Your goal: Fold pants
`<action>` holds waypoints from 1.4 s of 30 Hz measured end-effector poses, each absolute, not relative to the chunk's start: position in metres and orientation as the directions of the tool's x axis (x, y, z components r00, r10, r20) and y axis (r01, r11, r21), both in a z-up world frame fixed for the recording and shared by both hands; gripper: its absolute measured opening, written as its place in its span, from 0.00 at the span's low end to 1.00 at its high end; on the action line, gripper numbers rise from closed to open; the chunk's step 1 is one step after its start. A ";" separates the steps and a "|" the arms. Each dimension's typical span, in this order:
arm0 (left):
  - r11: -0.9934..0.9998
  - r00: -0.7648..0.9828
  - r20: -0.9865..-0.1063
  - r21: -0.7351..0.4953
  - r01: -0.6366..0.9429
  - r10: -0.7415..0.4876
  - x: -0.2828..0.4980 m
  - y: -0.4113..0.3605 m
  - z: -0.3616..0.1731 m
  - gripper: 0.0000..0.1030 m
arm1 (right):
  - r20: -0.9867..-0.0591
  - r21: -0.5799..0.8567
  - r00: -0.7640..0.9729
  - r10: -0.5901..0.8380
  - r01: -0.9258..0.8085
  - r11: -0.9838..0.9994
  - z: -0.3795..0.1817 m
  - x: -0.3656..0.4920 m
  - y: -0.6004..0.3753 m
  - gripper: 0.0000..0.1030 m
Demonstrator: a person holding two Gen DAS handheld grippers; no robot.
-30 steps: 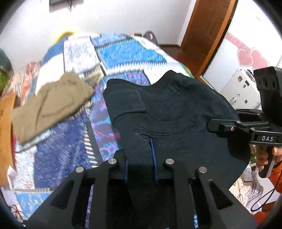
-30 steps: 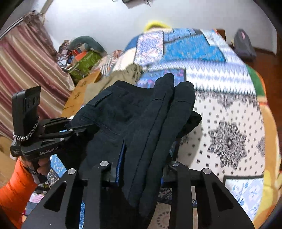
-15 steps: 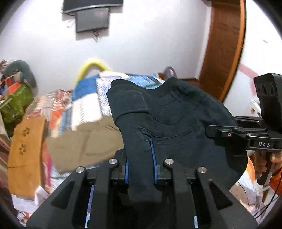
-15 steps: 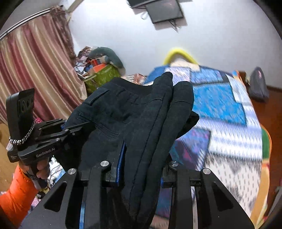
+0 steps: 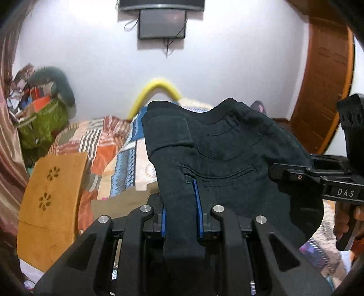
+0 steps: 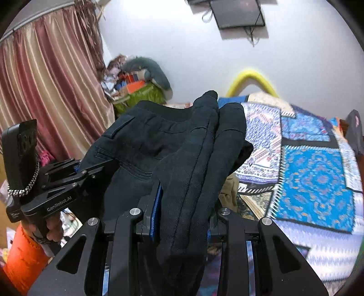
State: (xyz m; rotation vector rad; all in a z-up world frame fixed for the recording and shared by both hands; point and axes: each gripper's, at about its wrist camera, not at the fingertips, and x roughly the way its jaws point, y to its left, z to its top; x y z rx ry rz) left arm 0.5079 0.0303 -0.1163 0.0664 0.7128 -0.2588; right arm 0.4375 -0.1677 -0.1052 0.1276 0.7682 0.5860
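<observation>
Folded black pants (image 5: 227, 150) hang in the air between both grippers, above a patchwork bed (image 6: 314, 173). My left gripper (image 5: 180, 205) is shut on one thick edge of the pants, the cloth filling the gap between its blue pads. My right gripper (image 6: 182, 205) is shut on the other bunched edge of the pants (image 6: 195, 154). In the left wrist view the right gripper (image 5: 318, 179) shows at the right, clamped on the cloth. The left gripper (image 6: 68, 179) shows at the left of the right wrist view, held by a hand in an orange sleeve.
Tan folded pants (image 5: 127, 202) lie on the bed below the black ones. An orange wooden board (image 5: 50, 200) leans at the left. A green bag (image 5: 43, 127) with clutter stands by the striped curtain (image 6: 45, 91). A screen (image 5: 161, 20) hangs on the white wall; a brown door (image 5: 325, 75) is at the right.
Both grippers have carried the black pants up and towards the head of the bed and the wall. The views now tilt higher, showing wall and screen. Both grips are unchanged.
</observation>
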 end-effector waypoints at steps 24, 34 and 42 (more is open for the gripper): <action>0.991 0.598 -0.795 -0.028 0.130 -0.101 0.516 0.078 -0.232 0.43 | -0.788 0.205 0.467 0.401 -0.415 0.887 -0.203 0.458 -0.170 0.45; 0.991 0.742 -0.661 -0.018 0.134 -0.113 0.405 0.062 -0.100 0.43 | -0.654 0.224 0.598 0.464 -0.433 0.873 -0.086 0.371 -0.191 0.45; 0.989 0.862 -0.489 -0.015 0.147 -0.136 0.290 0.044 -0.002 0.42 | -0.446 0.197 0.721 0.530 -0.498 0.844 0.011 0.249 -0.203 0.46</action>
